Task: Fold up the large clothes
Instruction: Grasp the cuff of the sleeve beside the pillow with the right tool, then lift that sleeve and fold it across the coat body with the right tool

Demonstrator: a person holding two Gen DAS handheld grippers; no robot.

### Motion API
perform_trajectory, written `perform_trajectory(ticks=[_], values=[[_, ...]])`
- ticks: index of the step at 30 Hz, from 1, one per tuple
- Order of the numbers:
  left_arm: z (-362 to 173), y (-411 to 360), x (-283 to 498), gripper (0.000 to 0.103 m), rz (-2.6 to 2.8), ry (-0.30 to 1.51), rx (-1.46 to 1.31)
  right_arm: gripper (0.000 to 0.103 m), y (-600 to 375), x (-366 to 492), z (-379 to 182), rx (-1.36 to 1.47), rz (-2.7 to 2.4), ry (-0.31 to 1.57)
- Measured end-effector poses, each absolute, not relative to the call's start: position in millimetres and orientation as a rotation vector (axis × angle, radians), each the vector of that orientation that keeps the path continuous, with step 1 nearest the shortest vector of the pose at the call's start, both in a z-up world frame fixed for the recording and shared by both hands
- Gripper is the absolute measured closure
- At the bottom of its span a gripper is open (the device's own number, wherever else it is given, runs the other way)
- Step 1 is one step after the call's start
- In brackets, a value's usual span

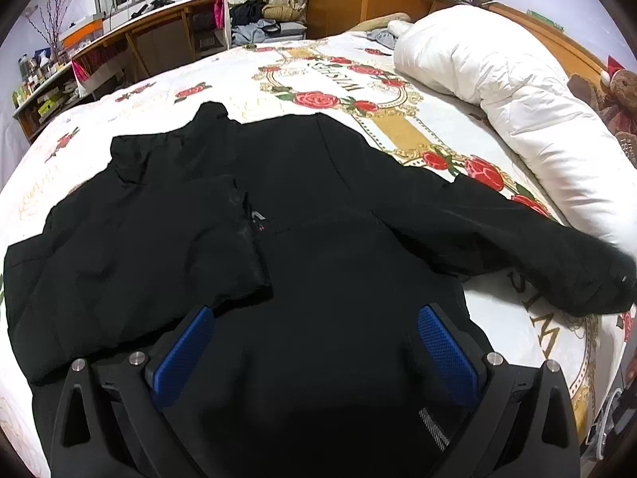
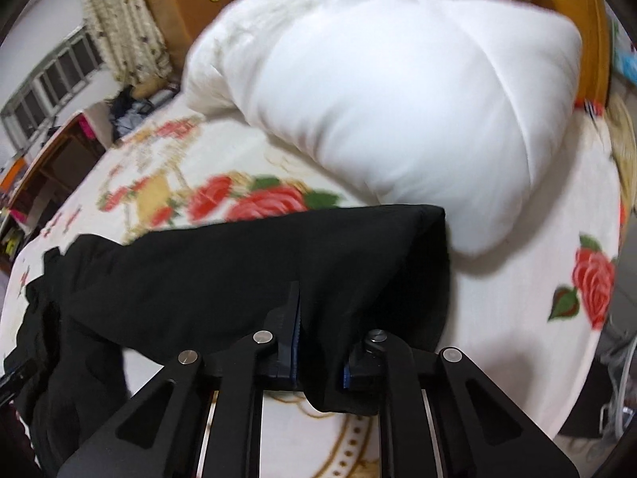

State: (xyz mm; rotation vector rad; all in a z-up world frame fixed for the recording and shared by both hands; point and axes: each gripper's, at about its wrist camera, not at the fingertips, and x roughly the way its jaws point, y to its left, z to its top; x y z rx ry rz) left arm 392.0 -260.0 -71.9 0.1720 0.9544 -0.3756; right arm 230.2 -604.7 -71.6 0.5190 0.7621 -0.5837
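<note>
Blue-padded left gripper (image 1: 314,354): jaws spread wide, holding nothing, poised low over the lower body of the black jacket (image 1: 318,207).

Black jacket: the task's thing. Lies spread on the bed (image 1: 131,103), collar toward the far side. One sleeve (image 1: 239,235) appears already turned in across the chest; the other sleeve (image 1: 517,239) runs outward toward the white duvet (image 1: 497,91).

Right gripper (image 2: 318,342): jaws closed on that outstretched sleeve (image 2: 278,263) near its cuff end, with cloth bunched between the pads and hanging below them. Right wrist view is blurred, so fine detail of the bite is uncertain.

Step in hand, as judged: bringing the outer sleeve in over the body.
- Keep the cuff pinched and carry it in a flat arc across the chest, so it lands roughly mirroring the folded sleeve.
- Left gripper would serve best pressing or pinning the body panel, so the whole garment does not drag.
- Release only once the sleeve lies flat; thick, padded-looking fabric will likely spring back if dropped early.

Surroundings:
- White duvet, bulky, touching or just beside the cuff end; most likely obstruction, may catch the sleeve if it is lifted too low.
- Rose-printed bedspread (image 2: 258,203), beneath everything.
- Teddy bear (image 1: 621,91), by the headboard, well apart.
- Wooden shelf unit (image 1: 159,40) and window beyond the far edge of the bed, clear of the work.
</note>
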Motion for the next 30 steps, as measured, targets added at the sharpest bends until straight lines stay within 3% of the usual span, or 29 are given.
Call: perform_trajectory(ticks=[14,23,30], values=[[-46.9,-200.7,393.6,0.000,-0.357,0.905,0.121,0.089,-479.1,323.6,54.1,0.210,-0.284,0.604],[-52.0,-143.1,397.9,0.000,-0.307,0.915,0.075,0.097,-352.0,391.9,72.3,0.067,-0.035,0.599],[-58.1,-103.7,396.8,0.000,-0.281,0.937,0.034,0.097,-289.9,426.1,42.2,0.097,0.112,0.685]])
